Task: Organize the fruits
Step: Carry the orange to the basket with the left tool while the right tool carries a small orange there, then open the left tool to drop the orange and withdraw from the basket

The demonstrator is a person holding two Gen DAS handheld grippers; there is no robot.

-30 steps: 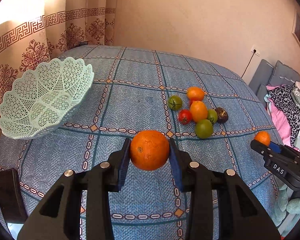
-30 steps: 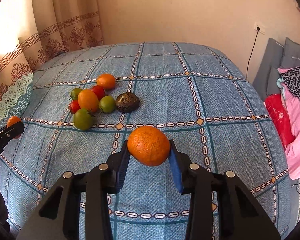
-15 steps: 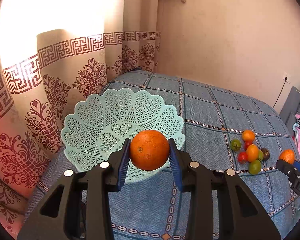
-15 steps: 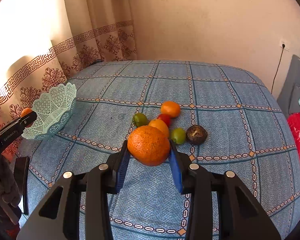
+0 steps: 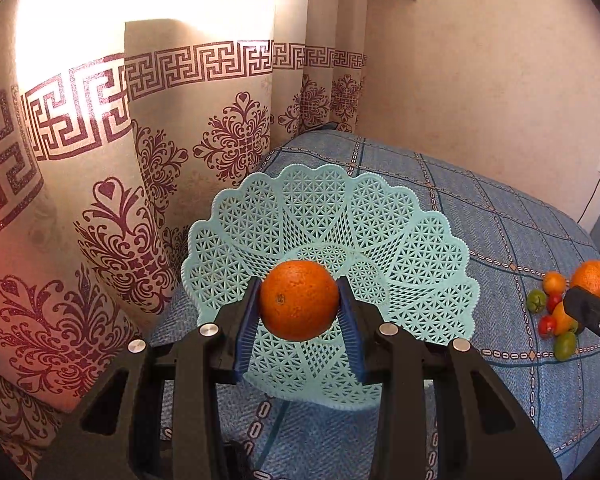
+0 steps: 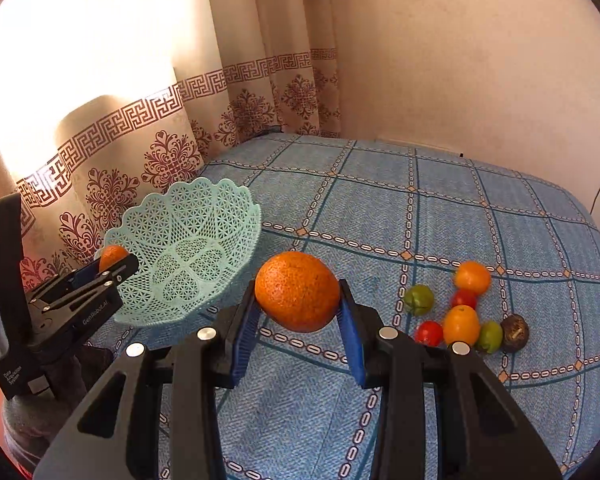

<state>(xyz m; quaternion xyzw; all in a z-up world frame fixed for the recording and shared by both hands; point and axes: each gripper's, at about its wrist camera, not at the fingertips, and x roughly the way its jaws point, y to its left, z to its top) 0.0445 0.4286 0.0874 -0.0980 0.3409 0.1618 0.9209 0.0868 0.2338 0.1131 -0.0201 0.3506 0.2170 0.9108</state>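
Left wrist view: we see our left claw (image 5: pixel 299 312) pinching an orange (image 5: pixel 298 300) between its blue pads (image 5: pixel 247 326), both pads pressed against the fruit's sides. Straight ahead of the claw and partly under the orange sits the mint lattice basket (image 5: pixel 412 240), tilted with its open bowl facing us; nothing lies inside it that we can see. The basket rests on the blue checked bedspread (image 5: pixel 500 220), just beside the patterned curtain (image 5: pixel 147 140) off to the claw's left. Far to the claw's right a cluster of small fruits (image 5: pixel 556 316) lies on the bedspread, and the tip of our other claw (image 5: pixel 594 304) shows there with its own fruit.

From the right wrist camera, our right claw (image 6: pixel 298 320) is clamped on a second orange (image 6: pixel 297 291), held above the bedspread (image 6: pixel 440 208). The basket (image 6: pixel 187 248) is ahead and to this claw's left, with the left claw (image 6: pixel 103 270) at its near rim. The loose fruits (image 6: pixel 460 312), orange, red, green and one dark brown, lie just right of the pads.
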